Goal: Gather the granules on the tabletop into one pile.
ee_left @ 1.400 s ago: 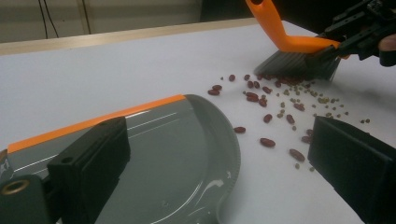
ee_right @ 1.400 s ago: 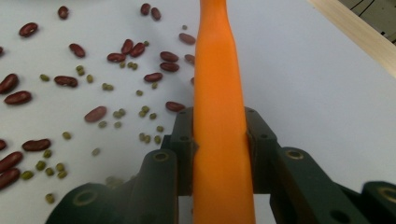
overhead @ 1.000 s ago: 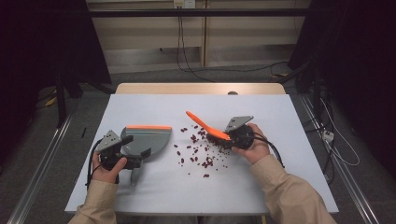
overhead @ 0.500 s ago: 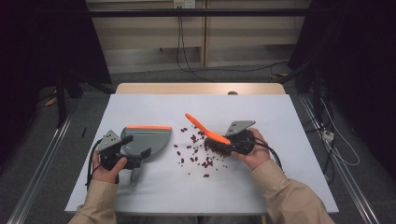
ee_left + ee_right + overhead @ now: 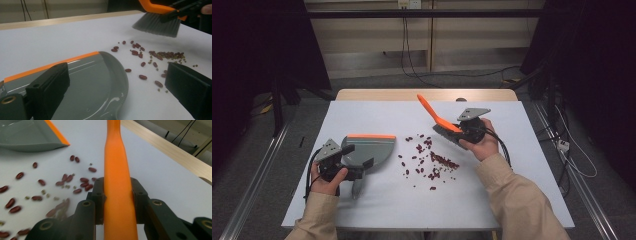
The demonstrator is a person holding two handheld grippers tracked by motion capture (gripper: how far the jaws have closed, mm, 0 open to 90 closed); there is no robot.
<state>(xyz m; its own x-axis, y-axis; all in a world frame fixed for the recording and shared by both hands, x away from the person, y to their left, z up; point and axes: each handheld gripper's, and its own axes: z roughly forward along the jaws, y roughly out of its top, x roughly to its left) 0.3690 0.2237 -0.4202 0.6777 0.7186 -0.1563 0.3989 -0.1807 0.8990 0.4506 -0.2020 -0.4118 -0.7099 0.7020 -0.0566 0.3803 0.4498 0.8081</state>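
Observation:
A grey dustpan (image 5: 371, 149) with an orange lip lies flat on the white table's left side. My left gripper (image 5: 358, 156) hovers over its rear with the jaws wide apart, and in the left gripper view (image 5: 120, 85) the right-hand jaw stands clear of the pan's rim. Red beans (image 5: 432, 161) and small green ones lie scattered mid-table. My right gripper (image 5: 458, 129) is shut on the orange handle (image 5: 117, 170) of a hand brush (image 5: 432, 112). Its grey bristles (image 5: 157, 25) hang just above the table, behind the beans (image 5: 155, 55).
The table (image 5: 512, 200) has a wooden strip (image 5: 377, 95) along its far edge. Cables run across the floor behind it and a plug lies on the floor at the right. Metal rails flank both sides of the table.
My right hand has carried the brush toward the far side of the table and slightly up, off the beans. The left hand and dustpan have stayed put.

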